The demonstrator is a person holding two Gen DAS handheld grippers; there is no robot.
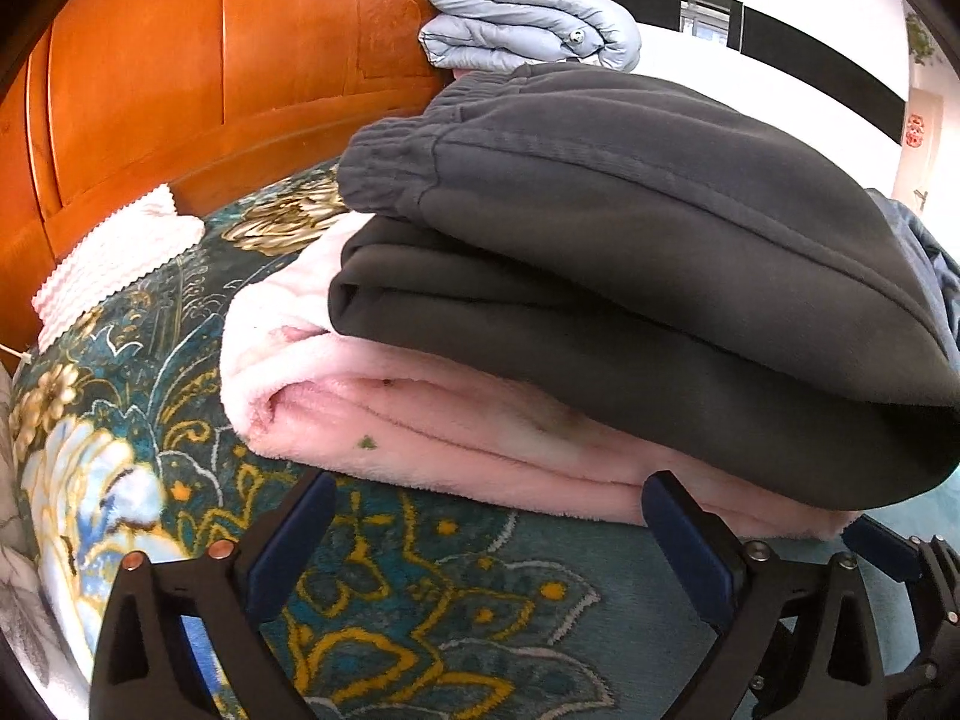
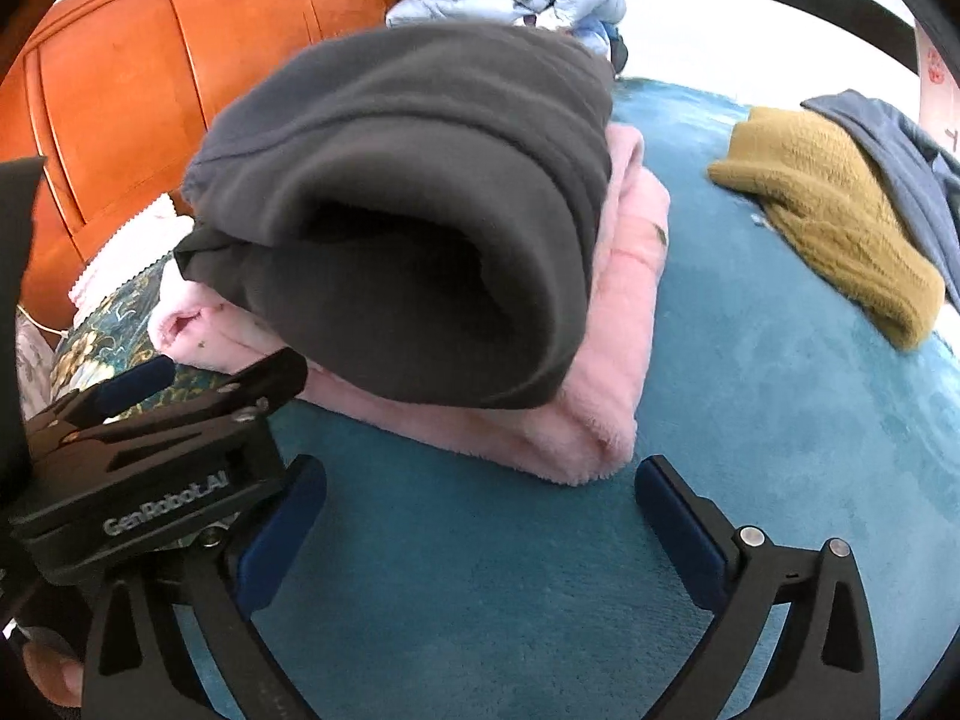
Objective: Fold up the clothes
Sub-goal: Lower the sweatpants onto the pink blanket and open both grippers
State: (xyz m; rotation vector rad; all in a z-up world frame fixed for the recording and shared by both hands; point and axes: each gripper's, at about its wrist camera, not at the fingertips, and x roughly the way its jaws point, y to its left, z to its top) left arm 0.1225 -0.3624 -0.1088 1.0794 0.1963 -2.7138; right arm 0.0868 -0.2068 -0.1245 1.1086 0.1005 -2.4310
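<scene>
Jaws of left gripper [image 1: 489, 531] and right gripper [image 2: 480, 516] gape empty before folded grey trousers [image 1: 630, 228].

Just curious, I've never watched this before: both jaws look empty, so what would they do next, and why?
Probably swing the right gripper toward the mustard sweater. The grey garment already lies folded on the pink one, both jaws stand open and empty, and the sweater lies unfolded on the bed.

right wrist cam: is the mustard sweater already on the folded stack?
No. The mustard sweater lies apart on the teal bedspread, while the stack holds only the dark grey garment on the pink blanket.
</scene>
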